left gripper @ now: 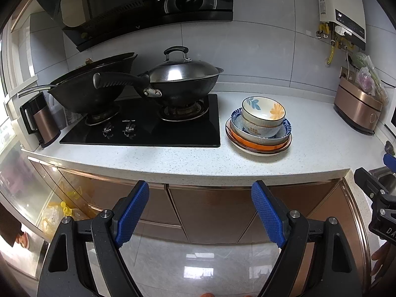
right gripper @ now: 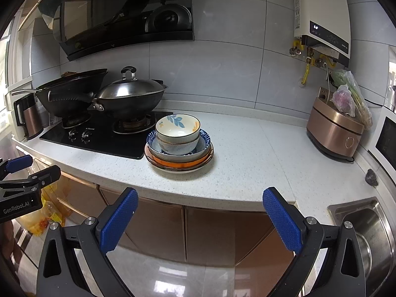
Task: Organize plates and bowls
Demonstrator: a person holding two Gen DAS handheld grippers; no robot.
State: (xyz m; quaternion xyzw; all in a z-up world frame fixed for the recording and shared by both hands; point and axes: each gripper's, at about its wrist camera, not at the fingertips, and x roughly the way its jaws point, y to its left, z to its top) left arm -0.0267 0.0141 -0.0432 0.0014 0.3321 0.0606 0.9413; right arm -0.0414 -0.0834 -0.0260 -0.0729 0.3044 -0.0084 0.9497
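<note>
Both grippers, left (left gripper: pixel 200 212) and right (right gripper: pixel 201 219), hang off the worktop (right gripper: pixel 247 153) edge, fingers spread wide, holding nothing. The stack (right gripper: pixel 179 146) sits upright well ahead of them beside the stove (right gripper: pixel 104 136), bowls (right gripper: pixel 177 130) mouth-up on plates (right gripper: pixel 178 163).

Lower floral ceramic bowl (right gripper: pixel 178 146): only its outer wall shows; inside hidden by the bowl nested in it.
Orange-rimmed plates (right gripper: pixel 180 163): count unclear, edges only.
Stainless steel sink (right gripper: pixel 366 225): cut off by right frame edge.
Small dark lump on counter (right gripper: pixel 372 177): identity unclear.
</note>
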